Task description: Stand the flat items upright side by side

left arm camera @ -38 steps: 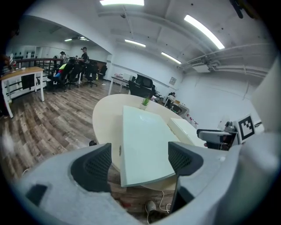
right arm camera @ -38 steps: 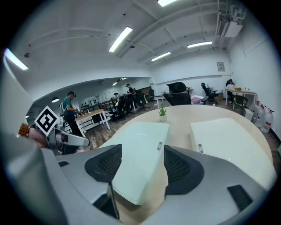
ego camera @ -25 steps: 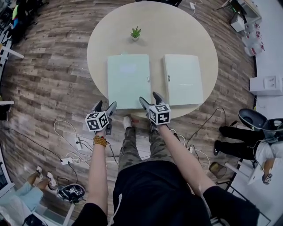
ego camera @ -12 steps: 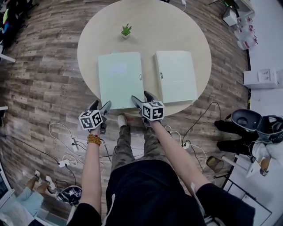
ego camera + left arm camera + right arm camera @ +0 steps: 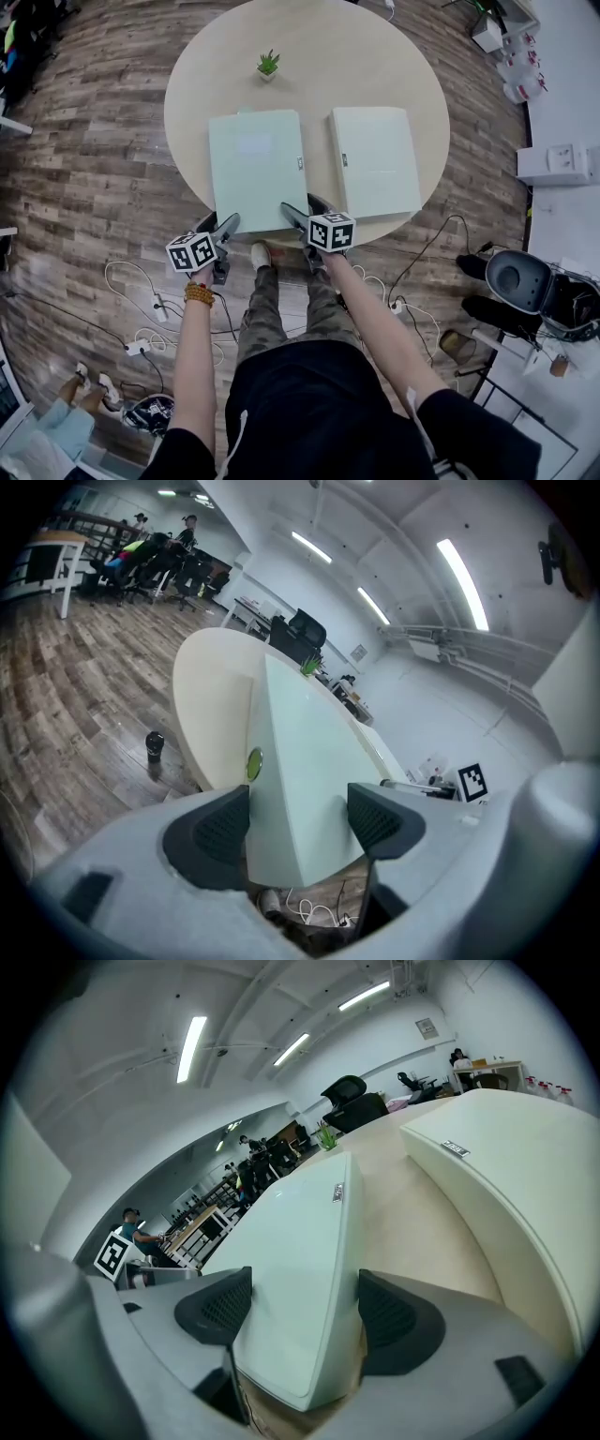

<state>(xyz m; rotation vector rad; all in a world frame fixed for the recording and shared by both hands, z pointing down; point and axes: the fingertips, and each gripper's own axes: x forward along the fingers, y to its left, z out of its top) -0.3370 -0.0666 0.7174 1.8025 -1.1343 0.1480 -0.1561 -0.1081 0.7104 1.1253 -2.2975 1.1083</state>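
The pale green left file (image 5: 256,164) lies flat on the round worktop (image 5: 309,56). Its near edge is at the rim closest to the person, and its near corners jut over the floor. The right file (image 5: 375,159) lies flat just beside it, with a gap between them. What has changed is the grip. The left tool (image 5: 219,223) stood at the near left corner a second ago, and its jaws have just been closing with that corner between them. Its pads now look to be pressed on either side. The right tool (image 5: 302,208) is clamped over the near right corner in the same way. Neither file has lifted or shifted (the small plant (image 5: 268,64) at the far side is well clear). With both corners apparently held, the task seems to be at the first tilt: raising this file onto an edge. The second file is untouched.
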